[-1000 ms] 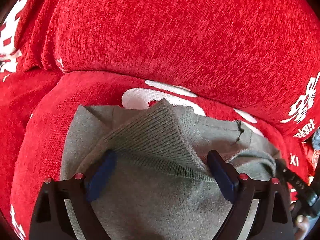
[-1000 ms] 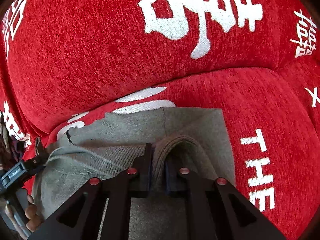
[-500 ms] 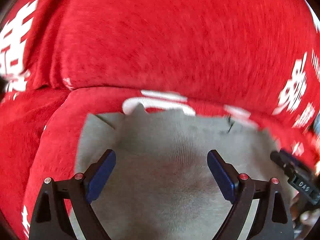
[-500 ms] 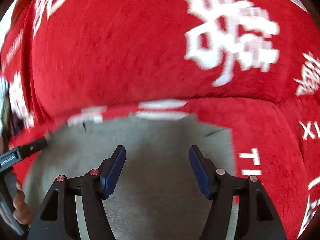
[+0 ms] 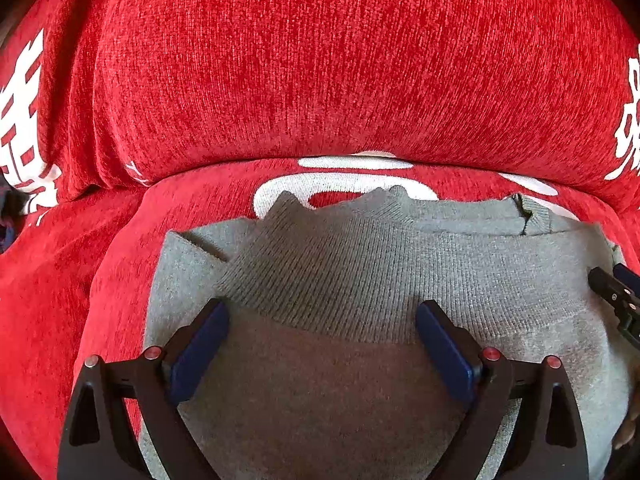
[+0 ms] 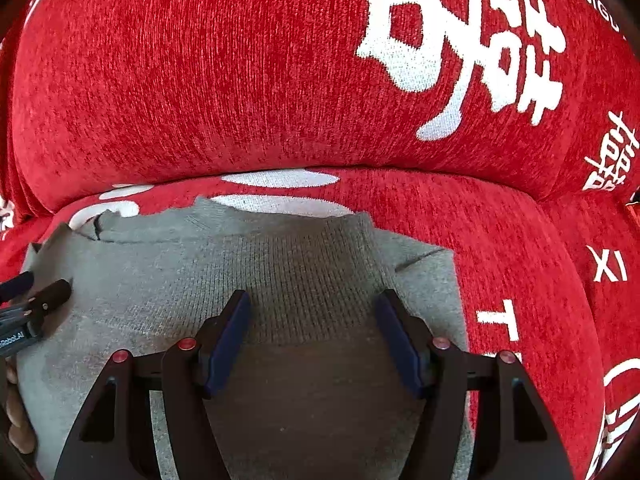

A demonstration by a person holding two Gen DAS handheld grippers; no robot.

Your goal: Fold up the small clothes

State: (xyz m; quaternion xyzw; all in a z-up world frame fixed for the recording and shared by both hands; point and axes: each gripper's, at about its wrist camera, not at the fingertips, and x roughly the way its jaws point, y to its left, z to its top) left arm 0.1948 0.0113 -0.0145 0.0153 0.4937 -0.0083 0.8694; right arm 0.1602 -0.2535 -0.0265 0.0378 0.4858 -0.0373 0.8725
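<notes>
Garment: a small grey knit sweater [image 5: 360, 280] lies on the seat of a red sofa [image 5: 320, 60] printed with white characters; its ribbed hem band [image 6: 312, 264] is laid over the body toward the neckline, so the lower part looks doubled up onto the upper part
Neckline: the collar [image 5: 528, 216] sits at the far edge, next to the crease where the seat cushion meets the backrest; the fold seems placed so hem and collar nearly meet
Left claw: the left claw [image 5: 320, 340] hangs released above the sweater, blue pads spread wide with only flat fabric showing between them; nothing is pinched
Right claw: the right claw [image 6: 312, 328] is likewise released; its jaws have just been opening, and the ribbed band between them lies free on the sweater, not lifted or clamped
Why apart: both claws hover over opposite ends of the folded band, probably because each carried one hem corner across and let it drop in line
Other tool in view: the right wrist camera catches the left claw's tip at its left border, resting low near the fabric; contact cannot be told
Stage, as a judgement: the bottom-to-top fold seems laid down; the far edge is uneven, so smoothing or a further fold may remain
Risk: soft knit on a plush cushion may creep or spring open
</notes>
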